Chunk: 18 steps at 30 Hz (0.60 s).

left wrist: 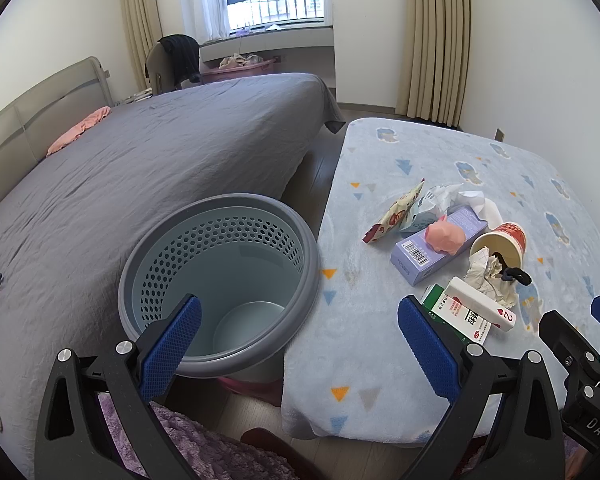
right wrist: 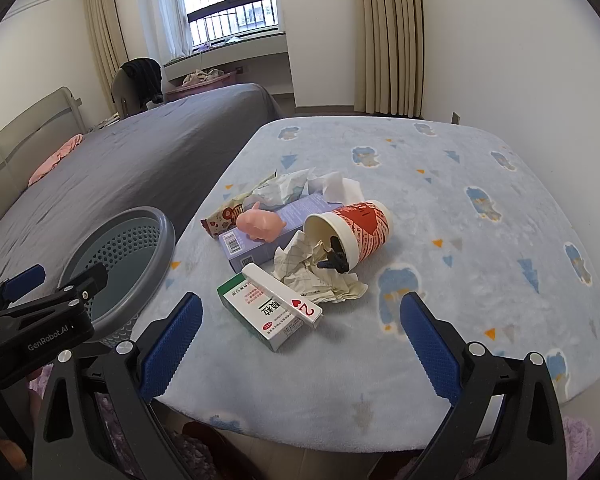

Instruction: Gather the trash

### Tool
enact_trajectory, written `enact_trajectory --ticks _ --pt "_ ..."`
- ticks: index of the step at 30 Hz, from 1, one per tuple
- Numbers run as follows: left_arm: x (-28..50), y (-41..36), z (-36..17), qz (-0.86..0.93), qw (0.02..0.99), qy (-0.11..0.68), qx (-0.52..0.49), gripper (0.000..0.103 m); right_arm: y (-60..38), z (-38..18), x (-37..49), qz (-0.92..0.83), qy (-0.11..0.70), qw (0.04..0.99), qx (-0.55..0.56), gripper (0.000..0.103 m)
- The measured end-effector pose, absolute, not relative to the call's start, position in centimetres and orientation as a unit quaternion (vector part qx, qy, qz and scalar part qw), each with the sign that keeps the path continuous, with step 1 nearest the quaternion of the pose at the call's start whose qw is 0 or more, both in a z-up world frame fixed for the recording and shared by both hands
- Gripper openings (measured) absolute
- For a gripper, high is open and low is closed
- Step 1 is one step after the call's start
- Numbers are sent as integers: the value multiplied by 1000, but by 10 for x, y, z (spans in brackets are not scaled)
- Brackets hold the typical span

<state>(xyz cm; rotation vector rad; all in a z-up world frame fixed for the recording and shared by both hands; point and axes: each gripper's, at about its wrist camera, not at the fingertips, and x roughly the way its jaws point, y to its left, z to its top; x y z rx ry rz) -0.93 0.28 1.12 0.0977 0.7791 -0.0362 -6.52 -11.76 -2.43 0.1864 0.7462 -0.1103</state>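
A pile of trash lies on the table with the light blue blanket: a red paper cup on its side, crumpled paper, a green-white medicine box with a white card box on it, a purple box, a pink pig toy, a snack wrapper and tissues. A grey perforated bin stands left of the table. My left gripper is open, between bin and table. My right gripper is open, just short of the medicine box.
A bed with a grey cover lies left of the bin. A chair with dark clothes and a window with curtains are at the far wall. The left gripper shows in the right wrist view.
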Motion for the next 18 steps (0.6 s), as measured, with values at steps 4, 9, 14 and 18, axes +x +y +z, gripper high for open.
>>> enact_trajectory --ticks 4,9,14,18 --pt "-9 3 12 -18 924 379 48 97 -117 -25 -65 -54 364 925 90 95" --pt "-9 4 12 -18 924 379 48 97 -118 -25 -65 -53 364 925 91 95" --pt "-9 5 10 -18 923 381 48 97 -122 -28 -65 -52 367 924 96 95" --pt "-4 6 4 -17 920 389 51 97 -131 -37 -64 -59 375 920 100 95"
